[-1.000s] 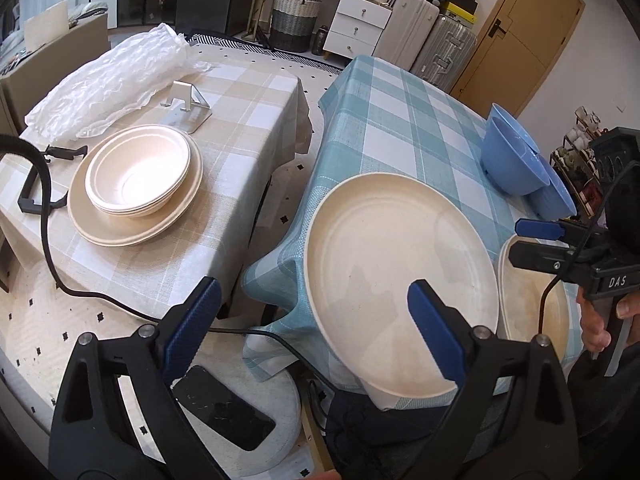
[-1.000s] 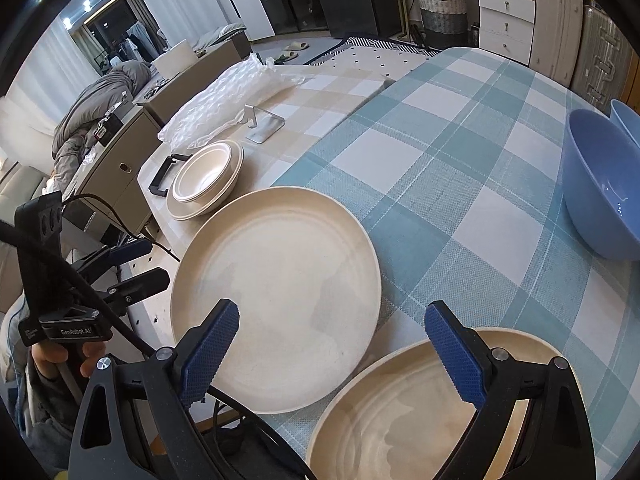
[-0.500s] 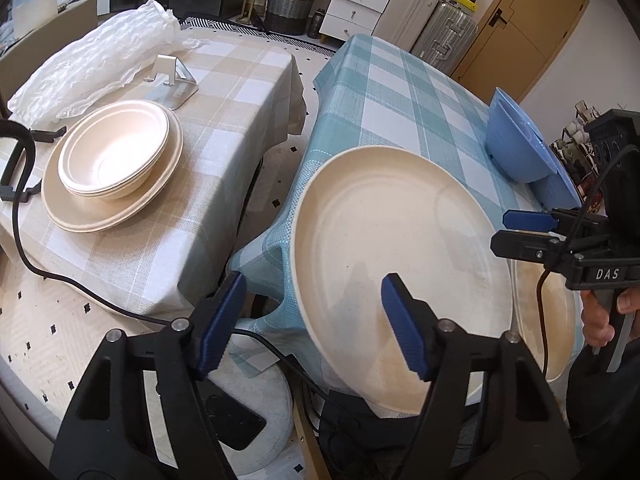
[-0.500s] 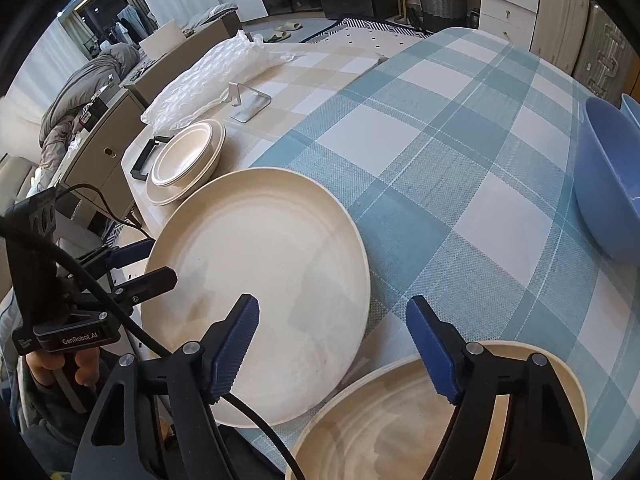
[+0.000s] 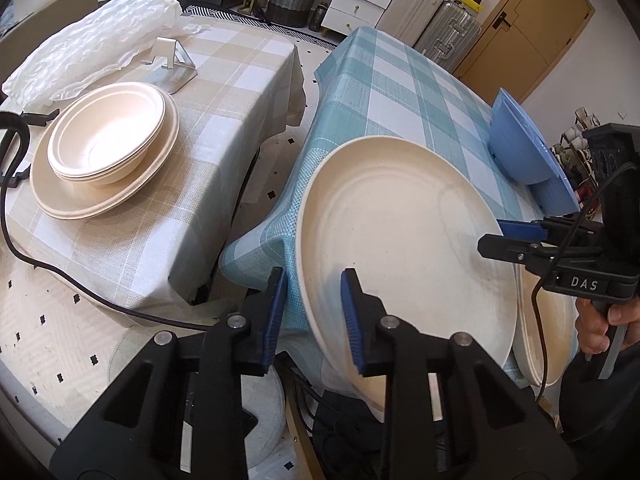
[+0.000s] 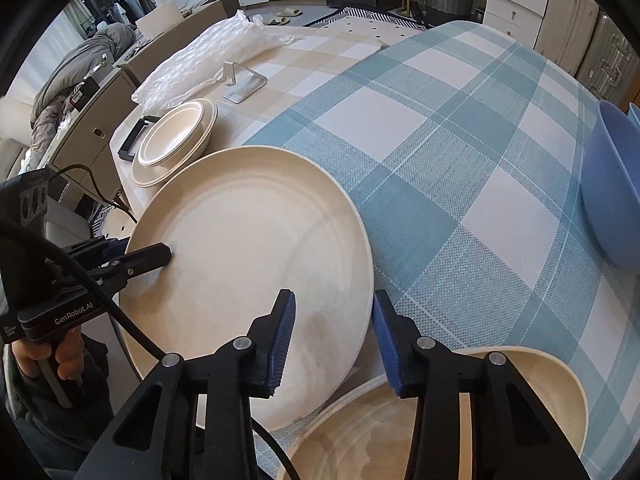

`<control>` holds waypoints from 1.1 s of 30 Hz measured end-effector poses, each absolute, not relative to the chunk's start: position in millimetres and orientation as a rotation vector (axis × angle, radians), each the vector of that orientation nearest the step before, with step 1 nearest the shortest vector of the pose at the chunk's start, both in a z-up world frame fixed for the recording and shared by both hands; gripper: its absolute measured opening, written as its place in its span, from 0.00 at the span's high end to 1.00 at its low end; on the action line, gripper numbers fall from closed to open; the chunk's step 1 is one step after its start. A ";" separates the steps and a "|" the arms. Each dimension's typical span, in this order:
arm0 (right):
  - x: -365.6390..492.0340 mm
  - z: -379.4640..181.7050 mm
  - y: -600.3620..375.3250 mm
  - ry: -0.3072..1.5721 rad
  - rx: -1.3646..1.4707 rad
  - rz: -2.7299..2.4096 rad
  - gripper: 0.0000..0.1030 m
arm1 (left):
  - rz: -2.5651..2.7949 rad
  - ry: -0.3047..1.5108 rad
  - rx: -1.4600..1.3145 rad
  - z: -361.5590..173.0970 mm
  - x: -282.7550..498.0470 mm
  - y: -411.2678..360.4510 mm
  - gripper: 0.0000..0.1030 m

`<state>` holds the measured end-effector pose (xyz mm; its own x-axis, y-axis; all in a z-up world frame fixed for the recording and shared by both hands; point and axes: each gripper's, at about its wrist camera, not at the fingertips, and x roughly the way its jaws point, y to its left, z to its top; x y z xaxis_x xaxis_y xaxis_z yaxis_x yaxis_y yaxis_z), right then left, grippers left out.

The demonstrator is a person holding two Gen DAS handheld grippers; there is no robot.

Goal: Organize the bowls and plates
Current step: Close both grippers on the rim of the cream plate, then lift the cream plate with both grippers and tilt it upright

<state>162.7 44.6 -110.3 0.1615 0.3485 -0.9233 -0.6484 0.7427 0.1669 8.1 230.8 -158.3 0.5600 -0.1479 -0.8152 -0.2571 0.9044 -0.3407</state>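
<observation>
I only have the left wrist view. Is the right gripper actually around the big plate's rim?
Observer: Yes. In the right wrist view, the right gripper straddles the large plate at its rim. One finger is over the plate and one is over the tablecloth, with gaps on both sides.
Operator: Anything under that edge?
Observer: The plate's near edge overlaps a second plate lying below the gripper.
Operator: And my left gripper, seen from there?
Observer: The left gripper sits at the opposite rim, with its top finger over the plate's face.
</observation>
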 end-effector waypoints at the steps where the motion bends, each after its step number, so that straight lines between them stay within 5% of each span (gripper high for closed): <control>1: 163.4 -111.0 44.4 1.216 -0.293 0.721 0.63 | 0.069 0.981 -0.454 -157.9 7.7 230.9 0.79; 7: 168.3 -116.3 43.9 1.238 -0.281 0.716 0.68 | 0.076 0.972 -0.445 -155.4 6.4 230.5 0.84; 14: 167.8 -121.8 46.5 1.232 -0.290 0.684 0.87 | 0.080 0.965 -0.435 -152.9 1.8 232.1 0.89; 33: 138.2 -79.3 34.8 1.144 -0.230 0.713 0.89 | 0.086 0.891 -0.449 -122.0 -17.8 240.5 0.89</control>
